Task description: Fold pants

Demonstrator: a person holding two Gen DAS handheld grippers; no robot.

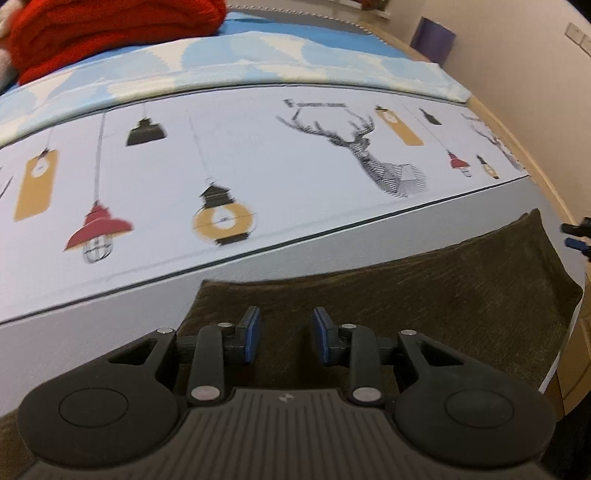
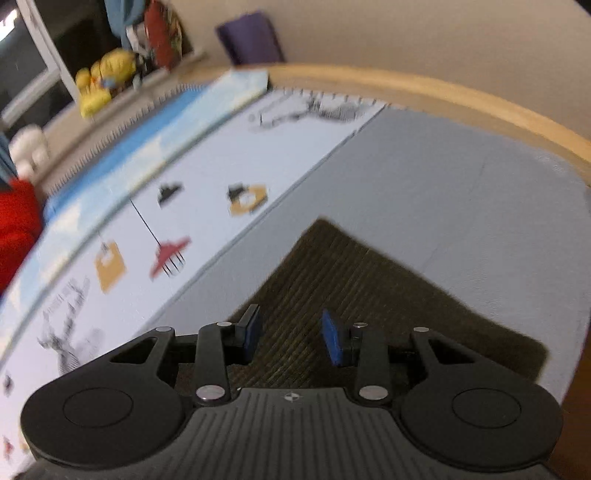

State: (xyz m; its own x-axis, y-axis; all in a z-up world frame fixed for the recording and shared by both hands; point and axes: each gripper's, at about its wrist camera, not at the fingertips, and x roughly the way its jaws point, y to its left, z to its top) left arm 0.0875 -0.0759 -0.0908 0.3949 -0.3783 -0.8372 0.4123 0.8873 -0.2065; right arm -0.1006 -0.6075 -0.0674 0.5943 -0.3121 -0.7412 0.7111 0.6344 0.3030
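Observation:
Dark brown corduroy pants (image 1: 443, 288) lie flat on the grey strip of the bed, near its front edge. My left gripper (image 1: 286, 332) hangs over their left part, its blue pads (image 1: 253, 334) apart with only the cloth showing below the gap. In the right wrist view the pants (image 2: 351, 266) end in a squared corner pointing away. My right gripper (image 2: 291, 336) hovers over them, open, with nothing between its pads (image 2: 332, 341). A black and blue tip (image 1: 576, 236) shows at the right edge of the left wrist view, beyond the pants.
The bed sheet (image 1: 258, 147) is printed with lamps and a deer head. A red knitted pile (image 1: 110, 29) and a blue-white folded cover (image 1: 295, 62) lie farther back. A wooden bed frame (image 2: 443, 92) rims the mattress. Plush toys (image 2: 107, 74) sit on a ledge.

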